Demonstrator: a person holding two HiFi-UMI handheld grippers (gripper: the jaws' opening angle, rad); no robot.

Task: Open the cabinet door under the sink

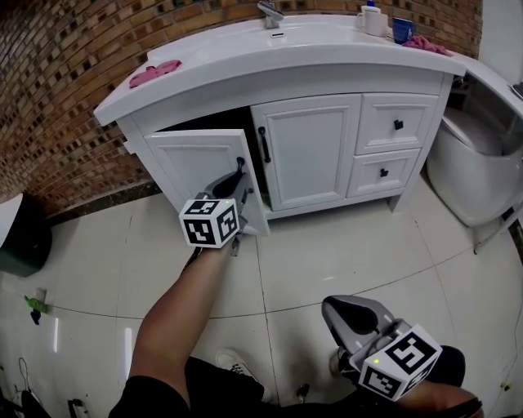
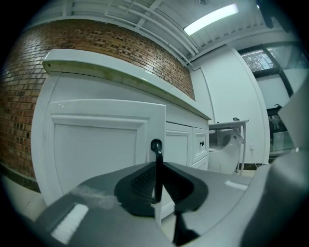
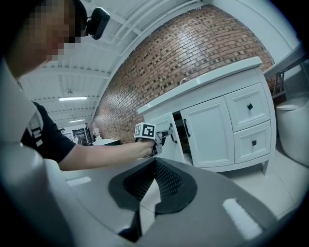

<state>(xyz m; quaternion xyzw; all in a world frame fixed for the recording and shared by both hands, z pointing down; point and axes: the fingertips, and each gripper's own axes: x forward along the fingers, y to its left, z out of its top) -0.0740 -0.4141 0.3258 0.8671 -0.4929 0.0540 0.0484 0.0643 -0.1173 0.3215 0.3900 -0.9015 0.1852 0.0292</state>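
The white vanity cabinet (image 1: 310, 151) under the sink has its left door (image 1: 192, 163) swung partly outward, with a dark gap behind it. My left gripper (image 1: 239, 178) is shut on this door's black bar handle (image 1: 240, 167). In the left gripper view the thin handle (image 2: 157, 159) stands upright, pinched between the pads (image 2: 144, 181), in front of the door panel (image 2: 96, 154). My right gripper (image 1: 339, 314) hangs low at the near right over the floor, away from the cabinet. Its jaws are shut with nothing in them (image 3: 155, 161). From there the open door (image 3: 166, 140) shows ahead.
The right cabinet door (image 1: 315, 147) is closed, with a black handle (image 1: 264, 144), beside two drawers (image 1: 396, 126). A pink cloth (image 1: 154, 72) and cups (image 1: 376, 20) sit on the counter. A white toilet (image 1: 474, 163) stands at right, a dark bin (image 1: 20, 237) at left.
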